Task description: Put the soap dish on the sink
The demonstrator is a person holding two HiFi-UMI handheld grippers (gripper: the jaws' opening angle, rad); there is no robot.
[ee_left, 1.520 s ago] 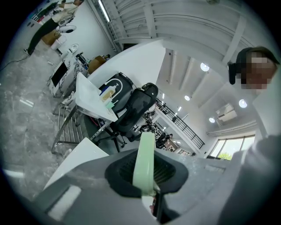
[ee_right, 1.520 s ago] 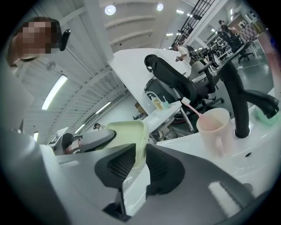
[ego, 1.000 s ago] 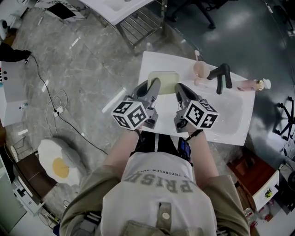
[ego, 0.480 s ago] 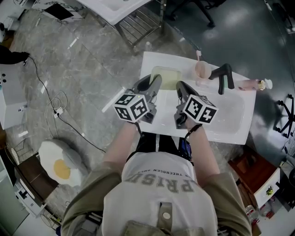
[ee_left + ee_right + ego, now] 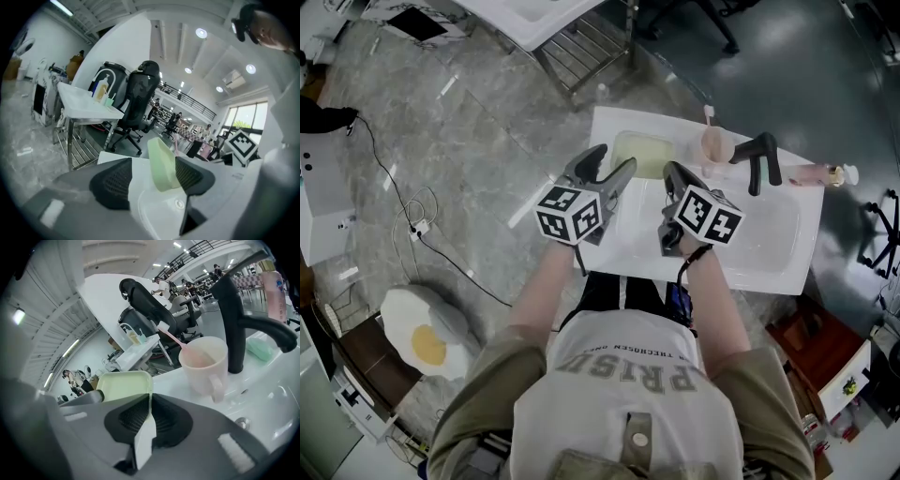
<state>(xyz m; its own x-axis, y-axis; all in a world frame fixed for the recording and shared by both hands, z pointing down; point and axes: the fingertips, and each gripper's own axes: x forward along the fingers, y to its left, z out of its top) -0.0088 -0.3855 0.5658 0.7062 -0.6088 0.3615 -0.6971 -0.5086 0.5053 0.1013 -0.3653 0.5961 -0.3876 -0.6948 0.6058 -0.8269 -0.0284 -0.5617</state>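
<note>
1. Fried-egg-shaped cushion (image 5: 420,335) on the marbled floor (image 5: 487,141), well apart from the sink, with a dark cable (image 5: 398,192) trailing beyond it.
2. Left gripper (image 5: 614,159), held over the sink's left part. Its jaws are released and have just been opening. In the left gripper view the soap dish stands between them, close against the inner pad (image 5: 192,176) and clear of the outer one.
3. Soap dish (image 5: 645,150), pale green and rectangular with rounded corners. It is at the back left corner of the white sink (image 5: 769,267), on its flat top, between the two grippers' tips.
4. Right gripper (image 5: 672,171), just right of the dish. Its jaws are clenched, and in the right gripper view the dish's right-hand rim runs into the seam between the pads, so they appear to pinch that rim.
5. Pink cup (image 5: 715,145) with a toothbrush (image 5: 708,114) standing in it, near the dish's right side.
6. Black faucet (image 5: 759,157), just right of the cup, its spout over the basin.
7. Pink bottle (image 5: 814,172) lying on the sink's back right corner.
</note>
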